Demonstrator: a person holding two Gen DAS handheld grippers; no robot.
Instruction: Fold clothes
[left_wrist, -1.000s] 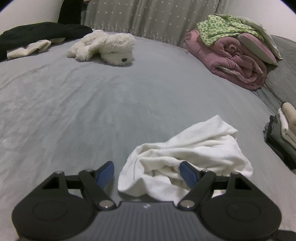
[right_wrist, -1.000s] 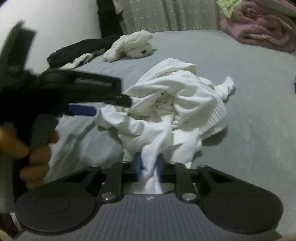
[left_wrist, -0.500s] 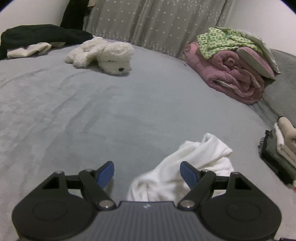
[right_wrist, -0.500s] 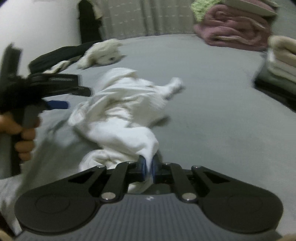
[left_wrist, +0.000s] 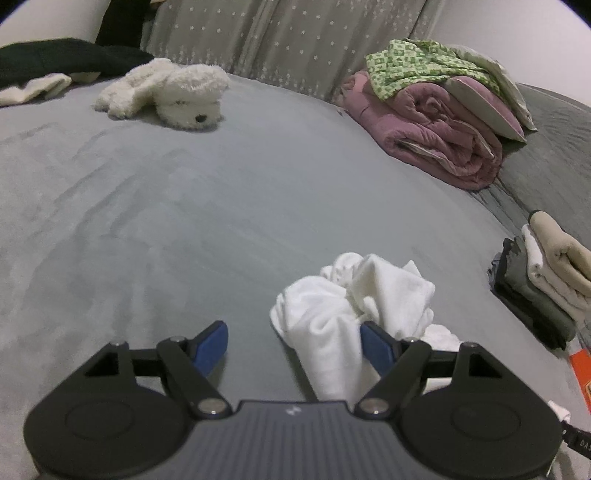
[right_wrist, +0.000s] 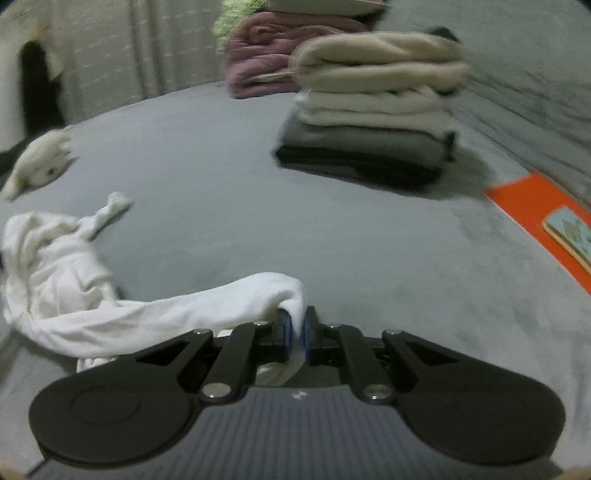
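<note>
Progress looks partial: a stack of folded clothes (right_wrist: 373, 110) sits on the grey bed (left_wrist: 184, 206), beige and cream pieces on top of grey and dark ones, so several garments appear finished, while the white garment (left_wrist: 351, 302) is not folded at all. It lies crumpled near the front of the bed, bunched into a lump with one part drawn out into a long strand

The right hand-held gripper (right_wrist: 295, 334) is clamped on the end of that strand; its blue pads are nearly together with white cloth pinched between them, and the fabric stretches away to the left toward the main bundle, which rests on the bed. The left hand-held gripper (left_wrist: 293, 343) has its jaws spread wide and holds nothing; the garment's near edge lies between its fingers, closer to the right-hand one, but the pads do not press on it

As a judgement, the step in hand is pulling the white garment out so it can be spread flat. Left to do: find a second corner or hem with the free gripper, lay the piece flat, fold it, and add it to the stack. Dark and pale clothes (left_wrist: 44, 74) heaped at the far corner of the bed may also be waiting, though I cannot tell whether they belong to the task. A white plush dog (left_wrist: 173, 96), a rolled pink quilt (left_wrist: 436, 140) and an orange book (right_wrist: 532, 210) are bystanders
</note>
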